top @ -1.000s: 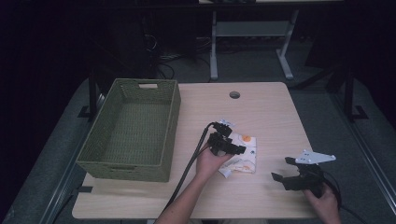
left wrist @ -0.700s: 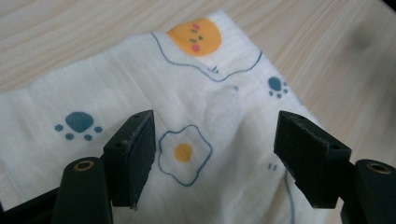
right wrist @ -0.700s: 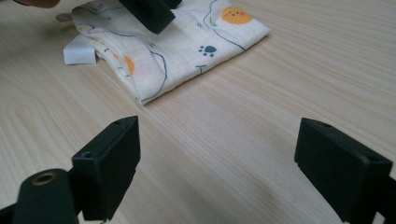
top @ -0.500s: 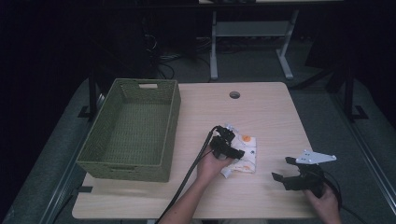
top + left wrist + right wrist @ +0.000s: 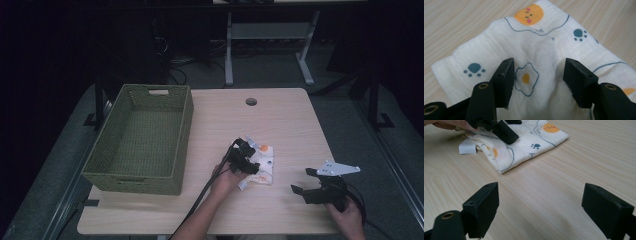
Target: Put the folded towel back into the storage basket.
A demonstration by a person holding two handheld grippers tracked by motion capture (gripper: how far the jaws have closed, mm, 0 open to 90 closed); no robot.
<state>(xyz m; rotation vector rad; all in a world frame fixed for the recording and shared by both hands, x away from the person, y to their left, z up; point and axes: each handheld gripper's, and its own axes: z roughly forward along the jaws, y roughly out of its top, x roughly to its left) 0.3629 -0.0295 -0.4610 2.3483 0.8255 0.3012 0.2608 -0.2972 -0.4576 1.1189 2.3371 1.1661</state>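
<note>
Right tongs point(image 5: 306, 182): near the front right corner of the desk, jaws wide apart, nothing between them; bare wood under them in the right gripper view.
Left tongs point(image 5: 536, 75): jaws apart and lowered on the folded cloth point(image 5: 531, 50), one on each side of a printed egg; cloth bulges slightly between them, not yet pinched.
Key relation: cloth lies directly under the left tongs; from the right tongs point(image 5: 539, 205) it lies ahead and to the left, well apart. Left hand clearly nearer.
Cloth position: right half of the desk, toward the front edge, between the basket and the right tongs.
Cloth axis: in the high view, long side running roughly from front edge to back edge, slightly tilted.
Likely next need: closing of the left jaws to gather the raised fold; soft thin fabric, may slip or unfold when lifted.
Desk point(image 5: 280, 120): light wood, flat, with a round cable hole point(image 5: 251, 101) near the back edge.
Basket point(image 5: 141, 137): green woven, at the left side of the desk, empty, well apart from the cloth.
Room: dark, metal frame legs point(image 5: 305, 70) behind the desk.
</note>
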